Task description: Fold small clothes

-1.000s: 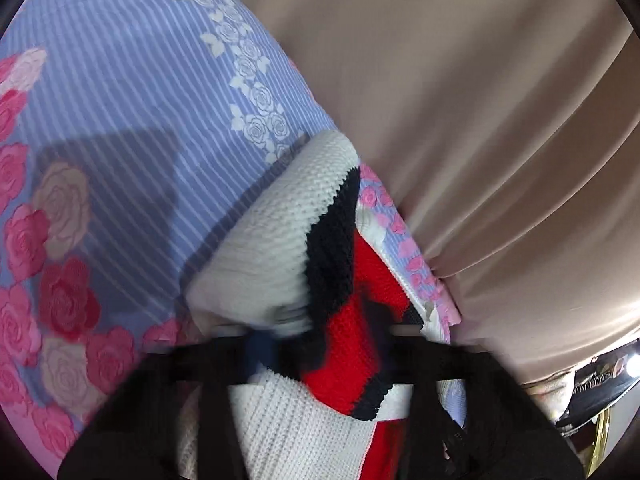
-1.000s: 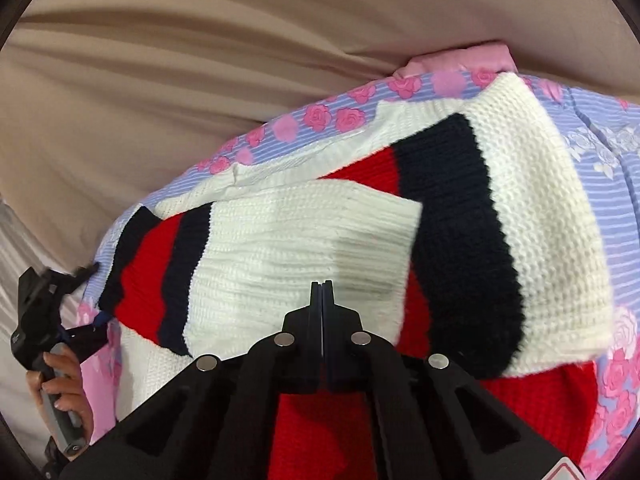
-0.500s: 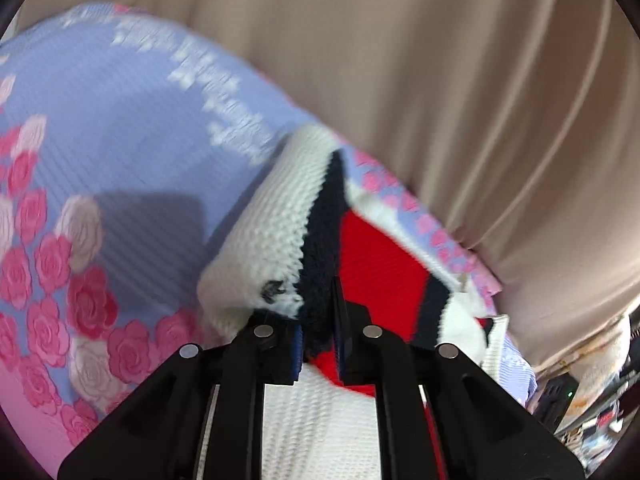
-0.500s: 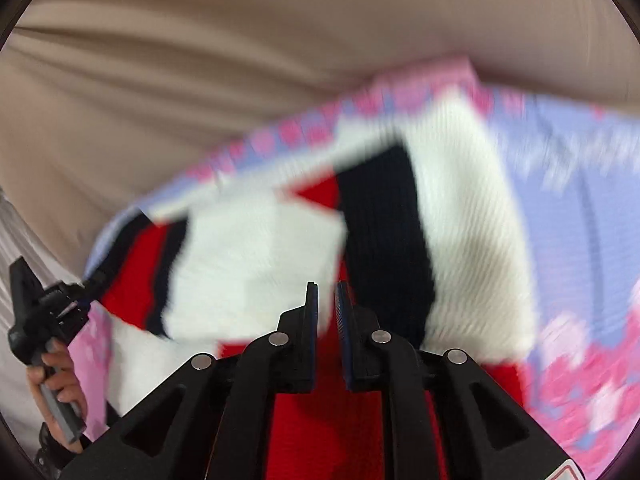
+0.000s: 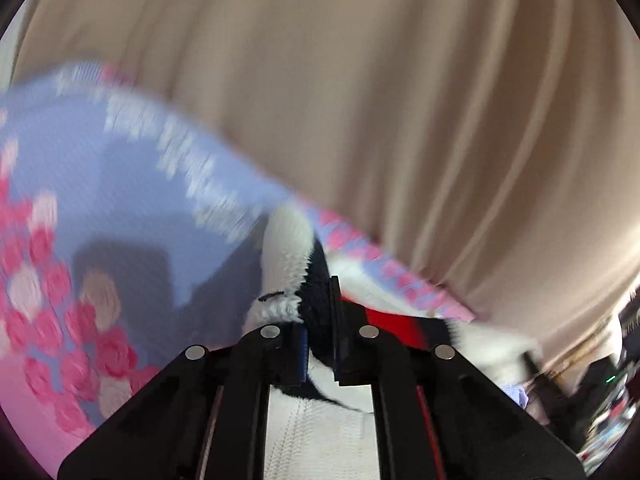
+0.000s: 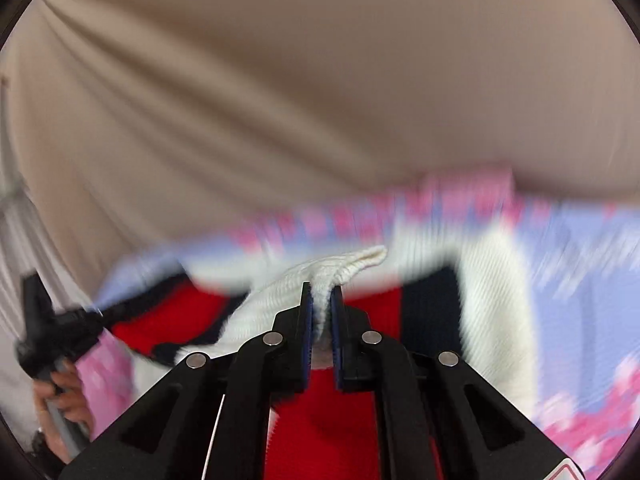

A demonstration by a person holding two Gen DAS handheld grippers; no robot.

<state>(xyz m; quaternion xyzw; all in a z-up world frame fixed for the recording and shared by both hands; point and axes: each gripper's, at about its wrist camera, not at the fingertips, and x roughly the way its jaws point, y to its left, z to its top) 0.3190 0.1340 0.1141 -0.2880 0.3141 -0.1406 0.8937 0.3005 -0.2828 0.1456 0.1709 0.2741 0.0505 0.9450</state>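
Both grippers pinch a striped knit sweater over a floral bedsheet.

The left gripper [image 5: 320, 320] has its jaws closed on a navy band of the sweater [image 5: 288, 280], where white, navy and red knit bunches up between the fingers; the right gripper [image 6: 320, 312] nips a raised fold of white ribbed knit, its jaws narrowed onto the cloth. The sweater [image 6: 492, 320] lies spread on the blue-striped bedsheet [image 5: 132, 208] printed with pink roses, near the sheet's far edge, with a beige curtain [image 6: 320, 100] hanging just behind. In the right wrist view the person's left hand [image 6: 60, 396] grips the other tool's handle at the lower left. Both views are motion-blurred; no containers are visible.
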